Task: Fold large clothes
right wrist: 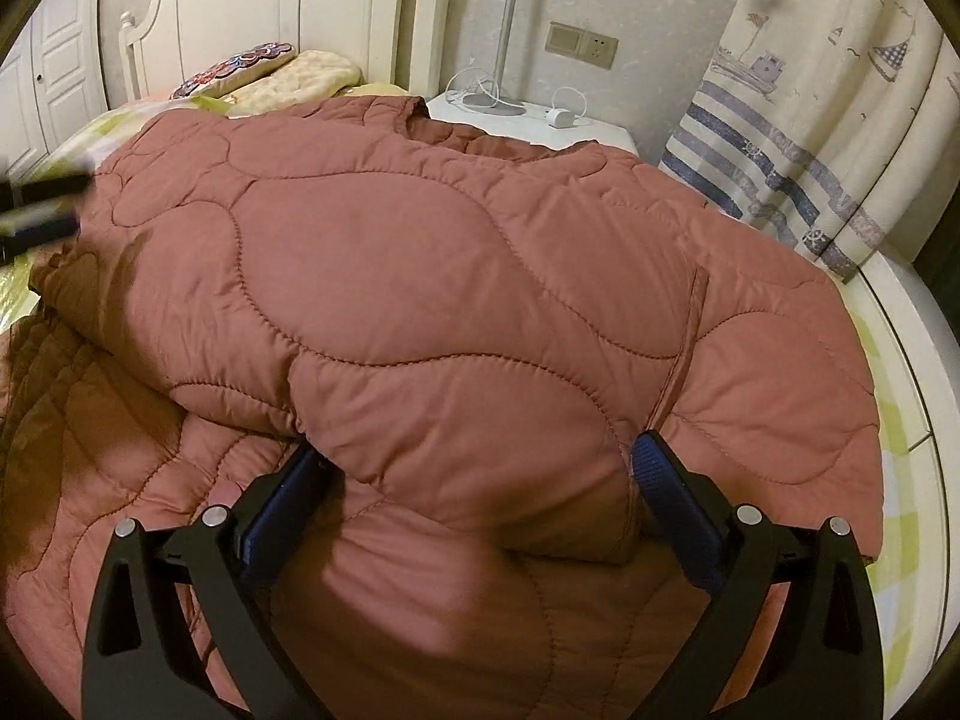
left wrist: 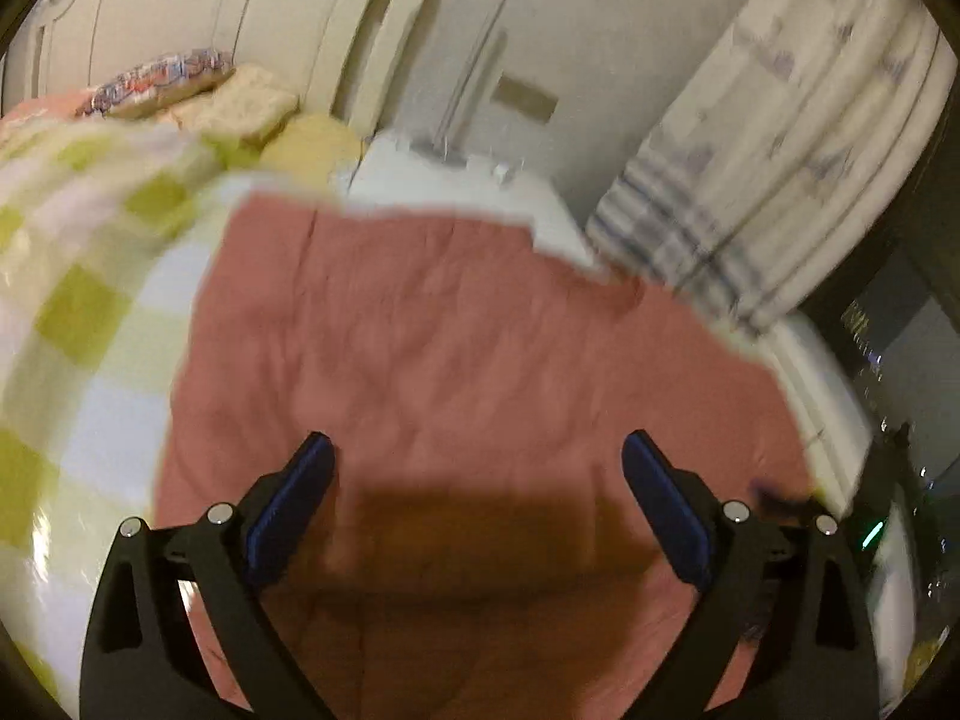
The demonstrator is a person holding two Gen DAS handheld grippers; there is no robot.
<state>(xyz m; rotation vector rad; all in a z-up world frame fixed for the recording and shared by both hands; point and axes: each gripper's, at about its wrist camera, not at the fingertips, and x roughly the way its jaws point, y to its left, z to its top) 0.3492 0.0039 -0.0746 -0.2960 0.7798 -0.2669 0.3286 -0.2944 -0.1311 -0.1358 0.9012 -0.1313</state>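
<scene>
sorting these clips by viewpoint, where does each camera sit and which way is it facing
Left wrist: sits on the left gripper, tilted down over the blurred pink quilted padded jacket on the green-checked bedsheet; its two open blue-padded fingers show.
Right wrist: sits on the right gripper, close over the jacket's folded part; open fingers straddle a bulge, and the left gripper shows blurred at the left edge.
Shared: jacket, white headboard, white bedside table, striped sailboat curtain.

A bed (right wrist: 900, 372) with a checked sheet (left wrist: 90, 312) is seen beyond the right claw (right wrist: 480, 468); a quilted pink jacket (right wrist: 456, 276) is spread directly ahead, pillows (right wrist: 312, 69) farther off.
</scene>
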